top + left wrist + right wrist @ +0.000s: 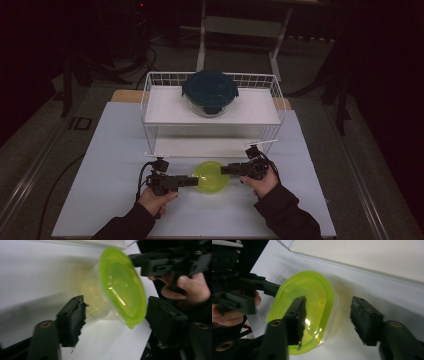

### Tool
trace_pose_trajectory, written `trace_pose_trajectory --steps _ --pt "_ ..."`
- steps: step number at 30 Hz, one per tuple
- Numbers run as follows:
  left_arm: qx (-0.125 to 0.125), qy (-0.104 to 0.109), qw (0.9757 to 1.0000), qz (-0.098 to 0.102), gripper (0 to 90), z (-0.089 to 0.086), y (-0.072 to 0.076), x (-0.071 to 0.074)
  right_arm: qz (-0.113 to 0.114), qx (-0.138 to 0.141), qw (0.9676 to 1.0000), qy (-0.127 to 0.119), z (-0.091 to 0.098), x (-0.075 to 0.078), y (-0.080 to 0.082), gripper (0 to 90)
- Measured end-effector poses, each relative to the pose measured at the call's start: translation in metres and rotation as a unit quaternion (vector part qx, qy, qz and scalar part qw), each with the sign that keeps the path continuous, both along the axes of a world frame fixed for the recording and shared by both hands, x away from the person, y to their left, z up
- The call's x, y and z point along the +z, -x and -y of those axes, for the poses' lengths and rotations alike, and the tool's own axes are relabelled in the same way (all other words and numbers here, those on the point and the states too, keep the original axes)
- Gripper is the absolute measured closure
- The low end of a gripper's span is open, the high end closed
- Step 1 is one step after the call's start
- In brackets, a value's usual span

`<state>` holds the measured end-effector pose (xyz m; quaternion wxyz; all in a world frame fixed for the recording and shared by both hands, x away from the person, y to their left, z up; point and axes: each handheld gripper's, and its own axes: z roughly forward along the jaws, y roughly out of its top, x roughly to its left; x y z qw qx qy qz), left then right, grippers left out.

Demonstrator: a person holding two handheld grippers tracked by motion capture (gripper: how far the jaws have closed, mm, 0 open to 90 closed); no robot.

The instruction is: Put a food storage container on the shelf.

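This looks like a lab or test room, not a home. The room is dark, with one table (90, 200) lit up under a white sheet. Cables (60, 180) run across the grey floor (30, 165). Metal stands (280, 45) and dark gear (75, 65) wait behind a white wire shelf (212, 112).

A lidded tub (211, 176) sits before the rack (150, 95), seemingly between both hand-held grippers.

Dim room, grey floor (30, 150), white table (110, 165)
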<state>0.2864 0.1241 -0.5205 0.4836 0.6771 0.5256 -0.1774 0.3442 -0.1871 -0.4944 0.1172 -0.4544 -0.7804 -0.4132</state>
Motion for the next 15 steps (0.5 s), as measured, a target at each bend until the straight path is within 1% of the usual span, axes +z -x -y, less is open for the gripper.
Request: trace_pose_trajectory --steps 1,2,3,5,6,8,9,11,13,15 --pt "-0.003 0.007 1.0000 -0.007 38.8 0.0007 -0.0013 -0.0024 -0.006 0.001 1.0000 -0.003 0.0006 -0.0005 0.0000 51.9" --pt "-0.002 0.002 0.9999 -0.010 40.6 0.0015 -0.0023 -0.0039 -0.009 0.002 1.0000 -0.003 0.0015 -0.0011 -0.0003 53.7" --pt "-0.004 0.009 0.9999 -0.012 43.6 0.0022 -0.0034 -0.0057 -0.011 0.002 0.9999 -0.002 0.0019 -0.0016 -0.0003 56.2" --pt "-0.001 0.008 0.9998 -0.020 48.2 0.0039 -0.0054 -0.0077 -0.019 0.005 0.9998 0.001 0.0018 -0.0032 -0.0006 59.1" --pt "-0.003 0.012 0.9997 -0.021 50.9 0.0053 -0.0062 -0.0084 -0.021 0.006 0.9998 0.003 0.0017 -0.0039 -0.0006 61.9" --pt "-0.006 0.007 0.9998 -0.020 57.0 0.0083 -0.0061 -0.0085 -0.025 0.009 0.9996 0.006 0.0010 -0.0051 -0.0001 65.8" --pt "-0.008 0.007 0.9998 -0.019 60.3 0.0093 -0.0059 -0.0088 -0.027 0.011 0.9996 0.005 0.0008 -0.0055 0.0003 68.2" --pt "-0.008 0.009 0.9998 -0.018 63.0 0.0099 -0.0059 -0.0085 -0.028 0.014 0.9995 0.005 0.0006 -0.0061 0.0013 71.1" --pt "-0.001 0.013 0.9997 -0.020 67.5 0.0094 -0.0063 -0.0073 -0.028 0.013 0.9995 0.005 0.0014 -0.0058 0.0019 71.4" --pt "0.001 0.004 0.9999 -0.015 68.6 0.0104 -0.0060 -0.0051 -0.024 0.011 0.9996 0.009 0.0016 -0.0055 0.0037 71.4"
